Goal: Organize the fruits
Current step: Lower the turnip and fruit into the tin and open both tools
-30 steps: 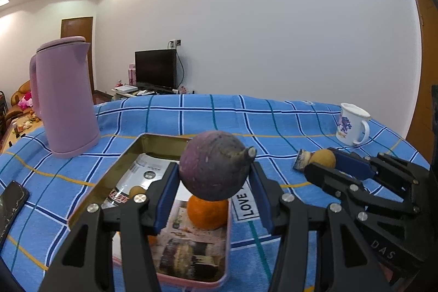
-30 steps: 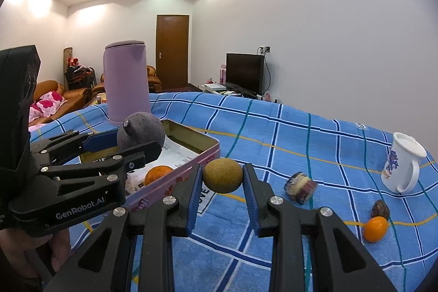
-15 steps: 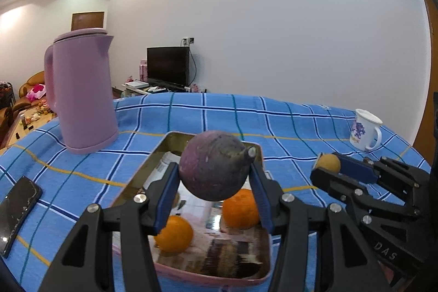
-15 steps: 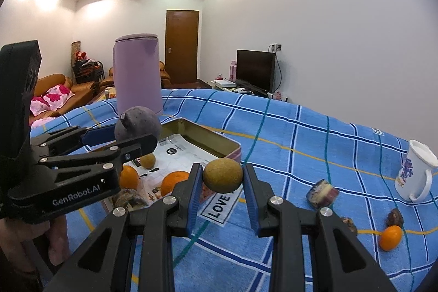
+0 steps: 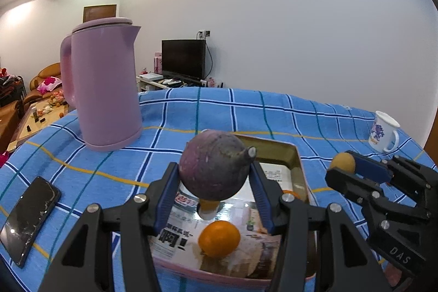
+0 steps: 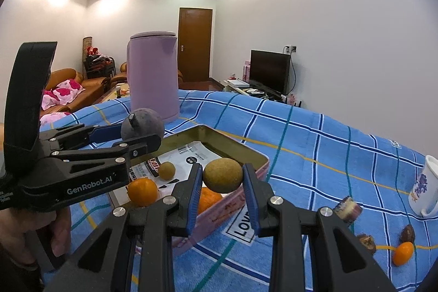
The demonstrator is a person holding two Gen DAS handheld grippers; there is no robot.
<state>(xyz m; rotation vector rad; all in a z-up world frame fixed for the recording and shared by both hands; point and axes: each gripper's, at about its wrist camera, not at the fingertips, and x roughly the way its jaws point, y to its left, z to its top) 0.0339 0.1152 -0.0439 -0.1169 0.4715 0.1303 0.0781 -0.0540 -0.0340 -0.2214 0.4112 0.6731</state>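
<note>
Gripping a round purple fruit (image 5: 216, 164) above the shallow pink tin tray (image 5: 298, 155), the left hand-held gripper (image 5: 215, 199) shows first, then the right hand-held gripper (image 6: 222, 192) clamps a round tan fruit (image 6: 223, 175) over that tray's near edge.

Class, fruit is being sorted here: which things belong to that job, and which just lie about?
Job: purple fruit in left gripper; brown fruit in right gripper; tin tray; oranges.
Lying about: kettle; phone; mug.

Black angular grippers: left gripper (image 5: 215, 189), right gripper (image 6: 222, 189); blue pads (image 6: 193, 196) inside fingers, silver screws behind, white "GenRobot.AI" lettering.
</note>
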